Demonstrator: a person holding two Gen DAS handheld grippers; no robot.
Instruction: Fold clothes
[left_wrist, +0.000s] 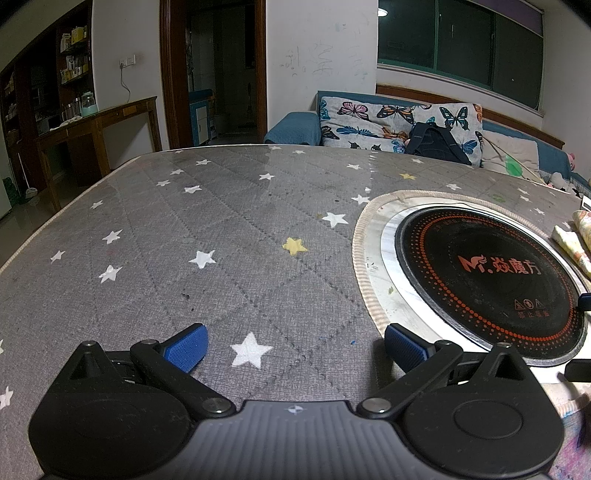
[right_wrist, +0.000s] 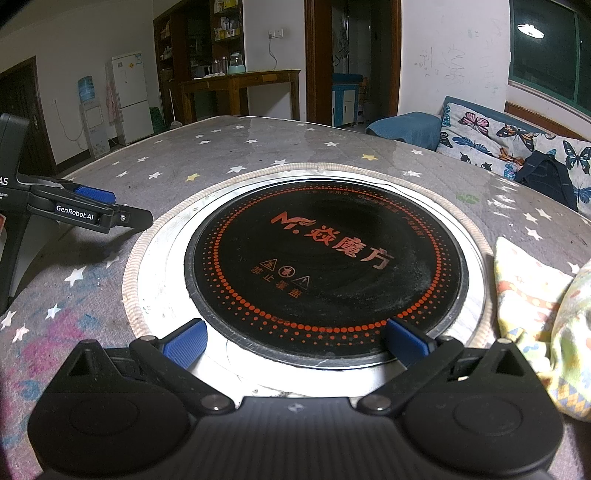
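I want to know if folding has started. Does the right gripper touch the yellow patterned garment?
Apart. In the right wrist view the right gripper is open over the black cooktop, and the yellow patterned garment lies off to its right, nothing between the fingers.

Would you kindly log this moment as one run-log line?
left gripper: open, empty | right gripper: open, over cooktop | patterned garment: table's right side, untouched

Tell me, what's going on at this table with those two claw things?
A person holds a claw in each hand, meant for folding clothes. Right now neither has anything: the left claw hangs open over the starry grey table cover, and the right claw hangs open over the round black cooktop. The patterned yellow garment lies untouched at the right.
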